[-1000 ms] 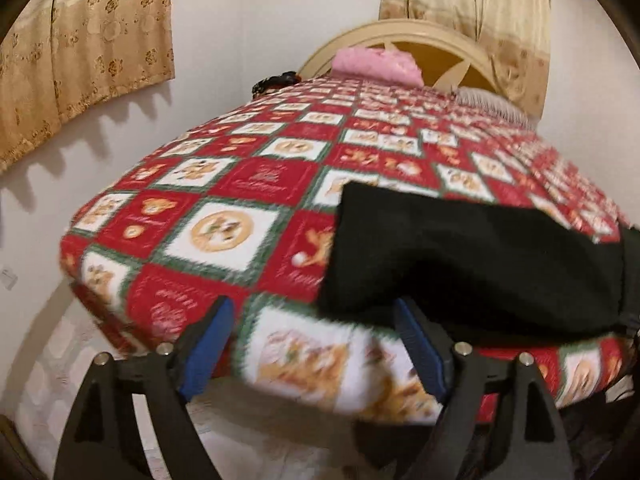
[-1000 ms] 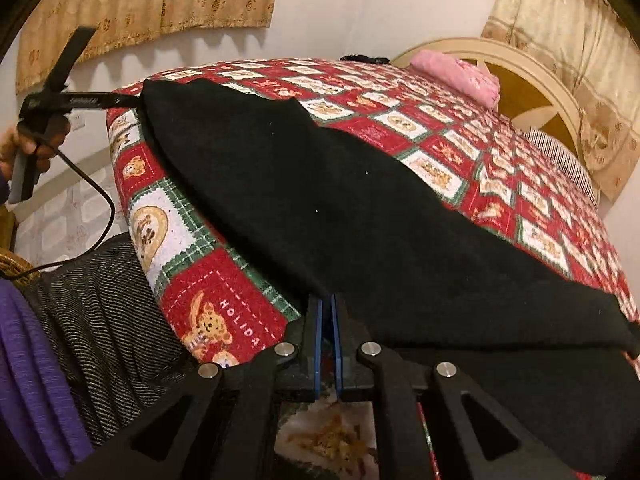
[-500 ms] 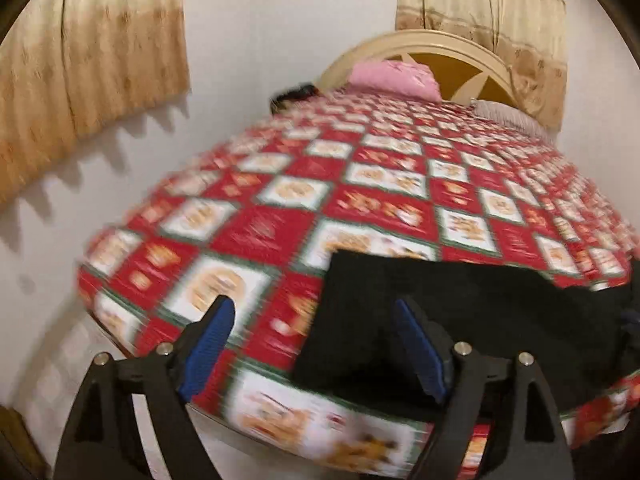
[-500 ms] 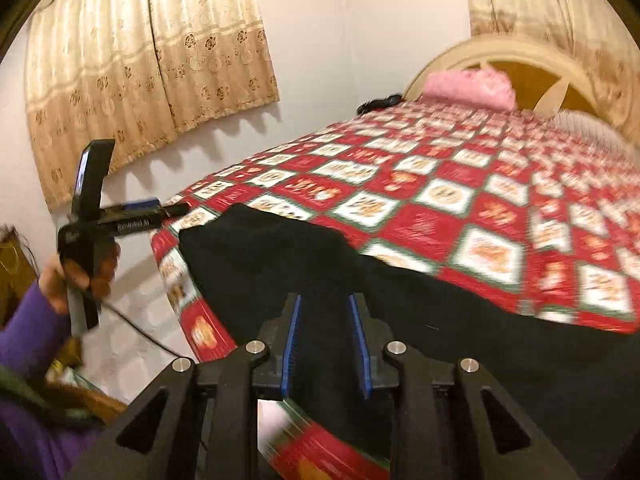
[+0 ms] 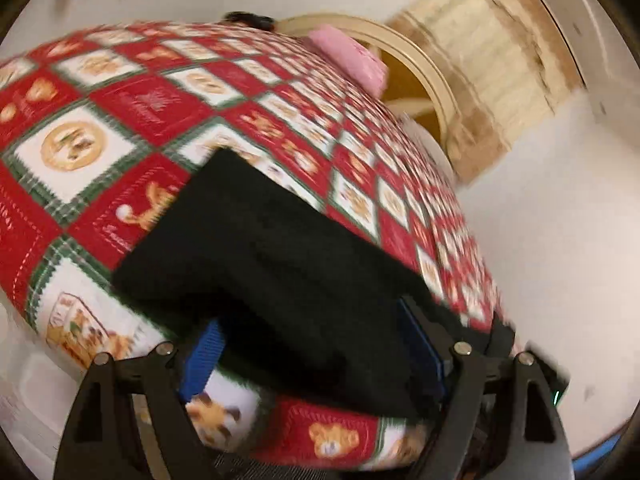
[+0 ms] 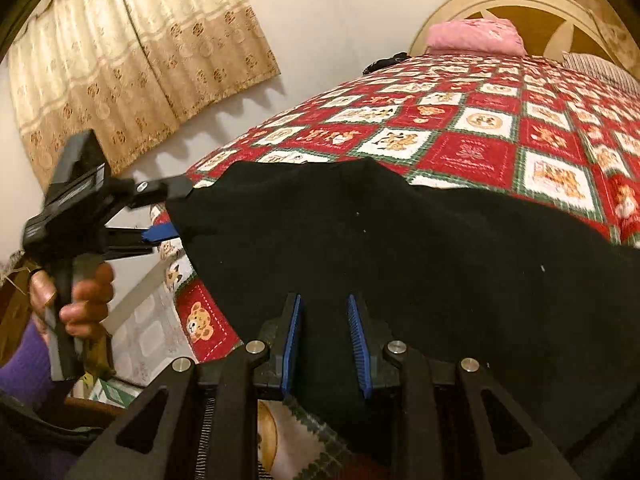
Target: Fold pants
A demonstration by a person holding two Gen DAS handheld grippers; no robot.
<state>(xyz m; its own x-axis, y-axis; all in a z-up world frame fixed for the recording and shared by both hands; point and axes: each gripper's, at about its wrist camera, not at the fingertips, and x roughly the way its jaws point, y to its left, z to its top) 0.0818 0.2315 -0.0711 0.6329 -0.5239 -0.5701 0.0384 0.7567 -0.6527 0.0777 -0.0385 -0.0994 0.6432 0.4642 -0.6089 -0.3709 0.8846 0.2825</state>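
Note:
The black pants [image 6: 400,248] lie flat along the near edge of a bed with a red, white and green patchwork cover [image 6: 472,136]. In the left wrist view the pants [image 5: 272,264] run across the bed corner. My left gripper [image 5: 316,344] is open, its blue pads on either side of the pants' near edge; in the right wrist view it [image 6: 168,216] sits at the pants' left end. My right gripper [image 6: 324,320] is open over the black cloth at the bed edge, with nothing between its pads.
A pink pillow [image 6: 476,36] and a cream headboard [image 6: 532,4] are at the far end of the bed. Beige curtains [image 6: 132,56] hang on the left wall. A hand in a purple sleeve [image 6: 80,292] holds the left gripper. The bed edge drops off below both grippers.
My right gripper has opened and let go of the pants, then moved closer over them. My left gripper has tilted and moved in so its open jaws straddle the pants' edge.

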